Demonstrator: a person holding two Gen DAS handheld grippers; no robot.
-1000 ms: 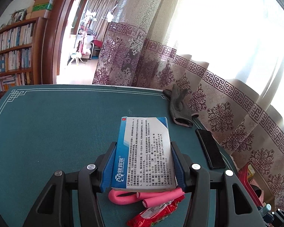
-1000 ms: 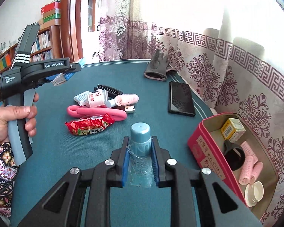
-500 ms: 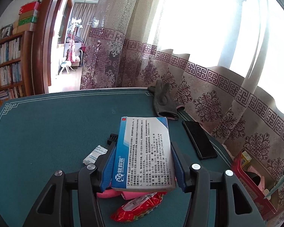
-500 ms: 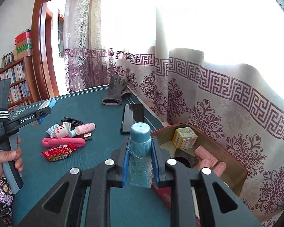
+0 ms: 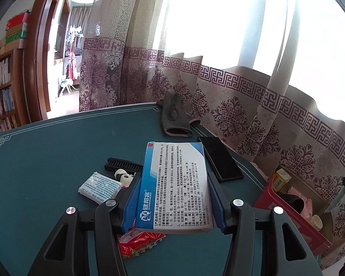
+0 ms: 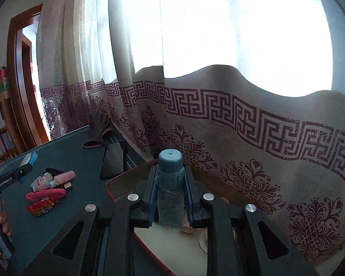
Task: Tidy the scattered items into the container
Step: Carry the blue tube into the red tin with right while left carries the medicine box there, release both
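My left gripper (image 5: 172,197) is shut on a blue and white medicine box (image 5: 174,184) and holds it above the green table (image 5: 46,161). My right gripper (image 6: 170,195) is shut on a clear bottle with a blue cap (image 6: 170,184), held over the open red box (image 6: 117,181). The red box (image 5: 287,216) stands off the table's right edge and holds a yellow carton (image 5: 280,180), pink rollers and a dark cup. A red snack packet (image 5: 138,243), a white tissue pack (image 5: 99,187), a black comb (image 5: 123,166) and a pink looped item (image 6: 46,194) lie on the table.
A black phone (image 5: 218,158) and a grey glove (image 5: 174,122) lie near the table's right edge. Patterned curtains (image 5: 241,92) hang close behind the table and box. A bookshelf (image 5: 0,96) stands far left. The left gripper and hand show in the right wrist view (image 6: 2,184).
My right gripper has carried the bottle right, from above the table to over the red box. My left gripper has turned right with the medicine box, bringing the red box into its view.
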